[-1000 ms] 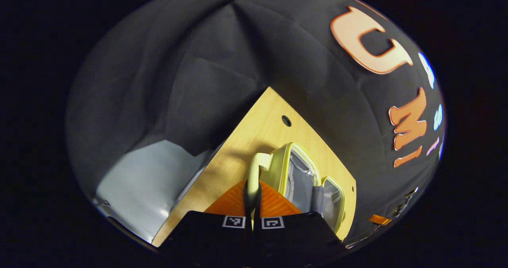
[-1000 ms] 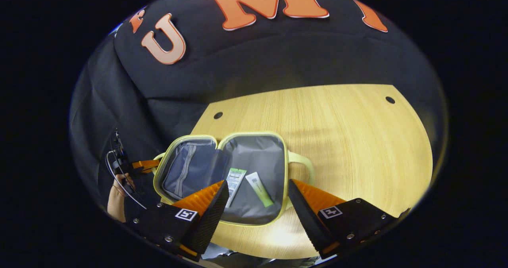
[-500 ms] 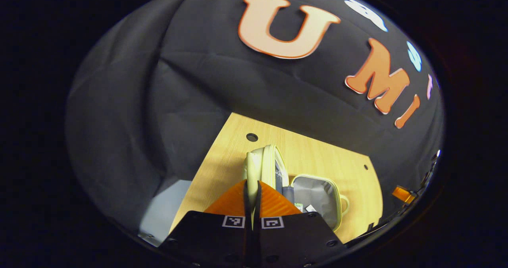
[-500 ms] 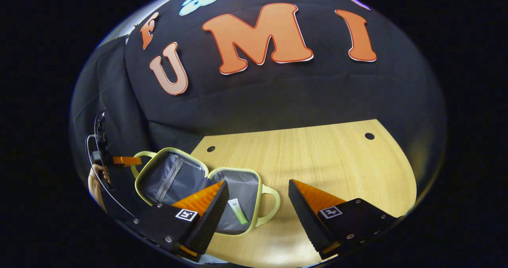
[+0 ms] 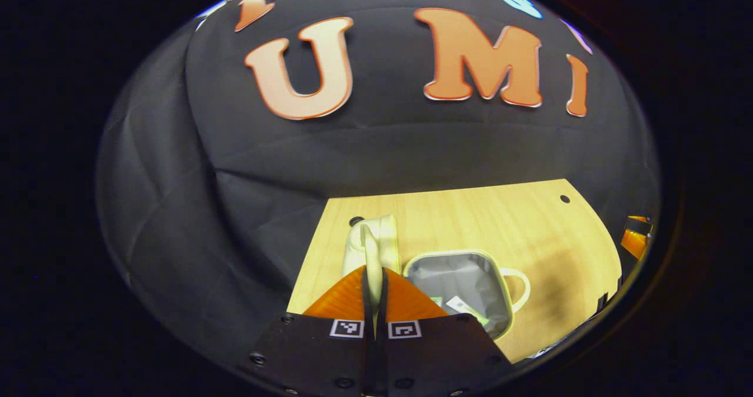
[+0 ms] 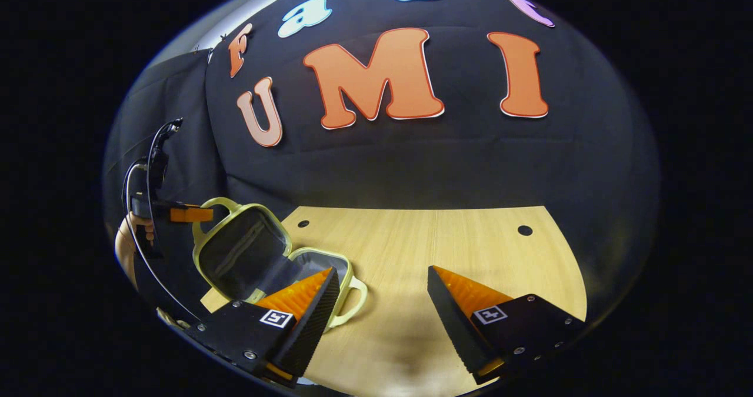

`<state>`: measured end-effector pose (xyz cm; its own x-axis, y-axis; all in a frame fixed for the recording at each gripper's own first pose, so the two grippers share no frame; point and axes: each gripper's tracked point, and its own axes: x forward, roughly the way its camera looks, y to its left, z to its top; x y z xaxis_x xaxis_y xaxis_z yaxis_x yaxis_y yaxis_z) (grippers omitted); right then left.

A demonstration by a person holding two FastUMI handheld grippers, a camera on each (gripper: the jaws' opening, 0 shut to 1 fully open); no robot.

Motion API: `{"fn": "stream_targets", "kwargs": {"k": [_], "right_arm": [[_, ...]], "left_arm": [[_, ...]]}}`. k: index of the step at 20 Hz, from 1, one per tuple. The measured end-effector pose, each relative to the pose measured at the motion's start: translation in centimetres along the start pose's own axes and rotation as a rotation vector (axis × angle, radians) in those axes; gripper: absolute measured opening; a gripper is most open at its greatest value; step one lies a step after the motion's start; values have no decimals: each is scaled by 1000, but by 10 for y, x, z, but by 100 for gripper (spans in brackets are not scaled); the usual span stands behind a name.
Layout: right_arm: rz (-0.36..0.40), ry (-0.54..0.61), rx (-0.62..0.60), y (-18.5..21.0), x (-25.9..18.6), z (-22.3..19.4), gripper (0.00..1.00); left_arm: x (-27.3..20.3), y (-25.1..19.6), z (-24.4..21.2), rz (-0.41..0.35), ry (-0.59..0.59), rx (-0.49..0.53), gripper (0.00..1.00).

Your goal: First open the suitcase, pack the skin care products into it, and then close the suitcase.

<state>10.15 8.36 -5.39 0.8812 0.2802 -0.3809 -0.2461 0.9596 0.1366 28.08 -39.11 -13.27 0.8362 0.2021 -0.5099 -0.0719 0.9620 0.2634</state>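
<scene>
So I'm basically on the last step here. My left gripper [image 5: 373, 279] is pinched down on the handle [image 5: 372, 250] of the suitcase [image 6: 265, 262] lid, both fingers squeezed together with that pale loop between them, and the lid is tipped up on edge over the base, which sits on the wooden table [image 6: 447, 244]. My read is that opening and packing are done: in the left gripper view I can see into the grey-lined base [image 5: 462, 282], and there are a couple of skin care products [image 5: 462, 306] lying in the bottom of it, one with a white label and one greenish. What's left is swinging the lid the rest of the way down and shutting it; I can't tell from here how the zipper will go. The right gripper [image 6: 382, 303] is spread wide, holding nothing, hovering over bare table just to the right of the case. The right gripper view gives me the side-on angle of the lid, roughly half raised, plus the hand [image 6: 126, 238] holding my left tool, but the products are hidden behind my own finger there.
</scene>
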Motion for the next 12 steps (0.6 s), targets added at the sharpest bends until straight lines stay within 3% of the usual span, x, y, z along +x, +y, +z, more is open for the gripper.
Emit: {"fn": "stream_targets", "kwargs": {"k": [7, 12], "right_arm": [[-25, 3, 77, -73, -36, -28, 96], [-66, 19, 97, -111, -56, -46, 96]], "left_arm": [[12, -140, -11, -50, 55, 148, 1], [48, -236, -63, -143, 139, 188, 1]]}}
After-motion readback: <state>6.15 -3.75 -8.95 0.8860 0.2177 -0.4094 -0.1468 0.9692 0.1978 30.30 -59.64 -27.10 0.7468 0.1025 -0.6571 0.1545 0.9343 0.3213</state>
